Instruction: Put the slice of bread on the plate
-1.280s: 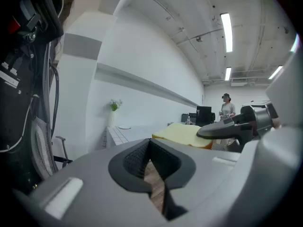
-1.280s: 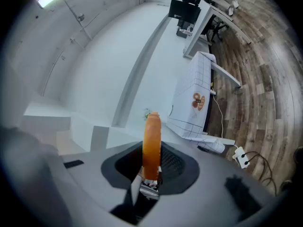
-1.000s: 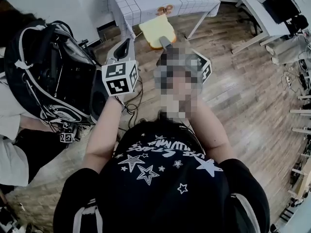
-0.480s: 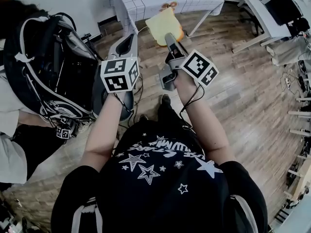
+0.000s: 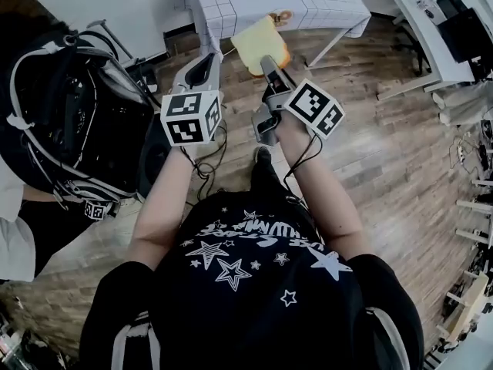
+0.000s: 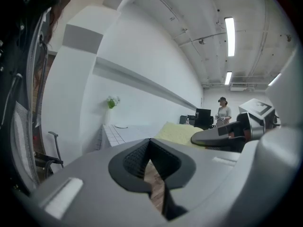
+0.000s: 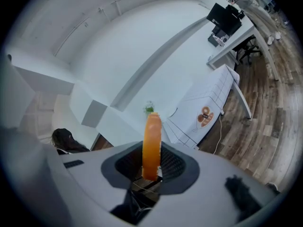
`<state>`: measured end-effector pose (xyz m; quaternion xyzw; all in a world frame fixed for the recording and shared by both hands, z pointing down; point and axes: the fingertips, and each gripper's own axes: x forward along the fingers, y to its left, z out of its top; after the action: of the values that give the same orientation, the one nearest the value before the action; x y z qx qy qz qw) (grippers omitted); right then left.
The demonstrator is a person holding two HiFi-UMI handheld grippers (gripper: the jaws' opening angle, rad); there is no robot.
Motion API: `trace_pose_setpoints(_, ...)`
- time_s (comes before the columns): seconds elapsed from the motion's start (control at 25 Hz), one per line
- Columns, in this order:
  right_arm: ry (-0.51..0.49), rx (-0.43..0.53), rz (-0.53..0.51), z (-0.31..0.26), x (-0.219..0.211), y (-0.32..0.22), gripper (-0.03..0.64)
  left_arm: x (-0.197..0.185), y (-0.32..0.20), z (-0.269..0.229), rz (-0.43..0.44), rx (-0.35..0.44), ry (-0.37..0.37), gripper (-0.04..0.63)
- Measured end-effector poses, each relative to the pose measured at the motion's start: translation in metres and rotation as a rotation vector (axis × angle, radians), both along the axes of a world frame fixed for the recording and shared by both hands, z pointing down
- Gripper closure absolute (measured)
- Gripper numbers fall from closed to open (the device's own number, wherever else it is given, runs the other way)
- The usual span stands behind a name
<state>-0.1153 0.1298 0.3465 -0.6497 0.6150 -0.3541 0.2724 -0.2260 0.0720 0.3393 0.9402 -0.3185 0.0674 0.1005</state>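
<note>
**Bread slice clamped edge-on in the right gripper, short of the table**

Bread slice (image 5: 258, 43) sat between the jaws of the right gripper (image 5: 267, 62), held in the air over the wooden floor (image 5: 385, 145) and just short of the table (image 5: 323, 2) with its checked white cloth. In the right gripper view the slice stood upright on its edge, its orange crust facing the camera. One ribbed pad pressed on each flat face. Its lower part was sunk between the pads, and the upper part rose well clear of the jaw tips. The jaws stood partly apart, only as wide as the slice was thick.

In the head view the slice's pale yellow face showed beyond the gripper's tips, tilted towards the table.

The left gripper (image 5: 209, 56) hung just beside the right one, at about the same height, and it carried nothing. In the left gripper view its jaws were drawn together so that the tips met. Only a thin wedge of floor showed through the gap behind them. From there the slice appeared as a pale slab off to the right, apart from these jaws.
</note>
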Motion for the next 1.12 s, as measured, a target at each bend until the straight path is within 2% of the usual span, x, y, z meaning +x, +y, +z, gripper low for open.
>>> trace_pose_setpoints(0.32,0.013,-0.022,-0.085,0.028,0.091,-0.079,0.522,0.086,-0.062,0.028,-0.071,-0.014,-0.043,0.586)
trace_pose_setpoints(0.52,0.061,-0.008,-0.143,0.036,0.132,-0.092,0.522,0.125,-0.070,0.034,-0.123,0.007,-0.056,0.586)
trace_pose_setpoints(0.64,0.067,-0.015,-0.172,0.042,0.155,-0.101,0.522,0.145,-0.079,0.039,-0.161,-0.007,-0.059,0.586)
trace_pose_setpoints(0.88,0.053,-0.015,-0.223,0.047,0.185,-0.115,0.522,0.180,-0.084,0.047,-0.180,-0.024,-0.074,0.586)
trace_pose_setpoints(1.12,0.044,-0.032,-0.244,0.059,0.193,-0.118,0.522,0.192,-0.082,0.063,-0.193,-0.048,-0.091,0.586)
